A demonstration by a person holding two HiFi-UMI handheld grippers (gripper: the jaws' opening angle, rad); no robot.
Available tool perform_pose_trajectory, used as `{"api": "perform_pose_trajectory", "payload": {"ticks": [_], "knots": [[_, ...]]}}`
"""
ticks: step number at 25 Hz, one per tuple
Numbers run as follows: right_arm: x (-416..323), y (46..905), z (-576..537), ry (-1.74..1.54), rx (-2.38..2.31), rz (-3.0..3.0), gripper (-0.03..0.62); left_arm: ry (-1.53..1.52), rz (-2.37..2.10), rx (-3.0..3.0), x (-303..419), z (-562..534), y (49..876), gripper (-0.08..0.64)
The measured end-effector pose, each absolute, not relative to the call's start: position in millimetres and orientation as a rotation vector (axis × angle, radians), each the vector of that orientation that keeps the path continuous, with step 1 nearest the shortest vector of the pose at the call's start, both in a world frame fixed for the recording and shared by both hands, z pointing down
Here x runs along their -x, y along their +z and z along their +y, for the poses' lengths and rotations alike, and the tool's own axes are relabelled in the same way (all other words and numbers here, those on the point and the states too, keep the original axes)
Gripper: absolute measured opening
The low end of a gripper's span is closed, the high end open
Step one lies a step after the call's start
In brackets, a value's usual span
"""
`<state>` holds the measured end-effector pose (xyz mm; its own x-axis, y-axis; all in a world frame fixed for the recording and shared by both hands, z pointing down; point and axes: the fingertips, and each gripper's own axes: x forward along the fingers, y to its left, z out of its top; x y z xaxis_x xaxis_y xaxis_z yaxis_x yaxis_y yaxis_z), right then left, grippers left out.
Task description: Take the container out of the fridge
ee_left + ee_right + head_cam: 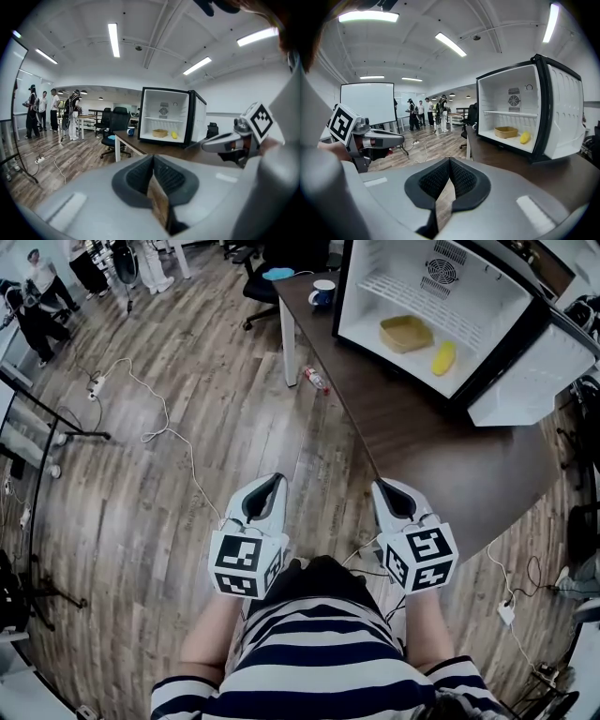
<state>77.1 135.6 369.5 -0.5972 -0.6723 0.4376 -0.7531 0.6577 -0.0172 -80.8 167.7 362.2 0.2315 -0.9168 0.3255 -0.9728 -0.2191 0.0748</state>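
Note:
A small fridge [367, 304] stands open on a brown table [450, 465]. On its floor a shallow yellow container [406, 334] [160, 133] [506, 132] sits beside a yellow fruit-like item [442, 357] [525, 137]. Both grippers are held close to the person's body, well short of the fridge and pointing toward it. My left gripper [274, 482] [153, 157] is shut with nothing in it. So is my right gripper [382, 487] [450, 161], which hangs over the table's near corner.
The white fridge door [534, 381] is swung out to the right. A blue mug [322, 293] stands at the table's far end, with an office chair [267, 277] behind it. A bottle [315, 380] and cables [159, 418] lie on the wood floor. People [37, 296] stand far left.

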Motion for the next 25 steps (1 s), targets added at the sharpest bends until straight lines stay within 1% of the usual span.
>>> {"api": "perform_pose_trajectory", "payload": {"ticks": [12,16,25], "knots": [[-45,373,96,0.224,-1.124,-2.469,-0.003,0.343,-1.801,-2.261,113,139,364,0.0],[-31,364,83,0.147,-1.12,-2.471,-0.003,0.336,-1.806,-2.244,125,128,367,0.0],[-30,370,44,0.109,-1.123,-2.455,-0.003,0.339,-1.81,-2.239,125,90,375,0.0]]}}
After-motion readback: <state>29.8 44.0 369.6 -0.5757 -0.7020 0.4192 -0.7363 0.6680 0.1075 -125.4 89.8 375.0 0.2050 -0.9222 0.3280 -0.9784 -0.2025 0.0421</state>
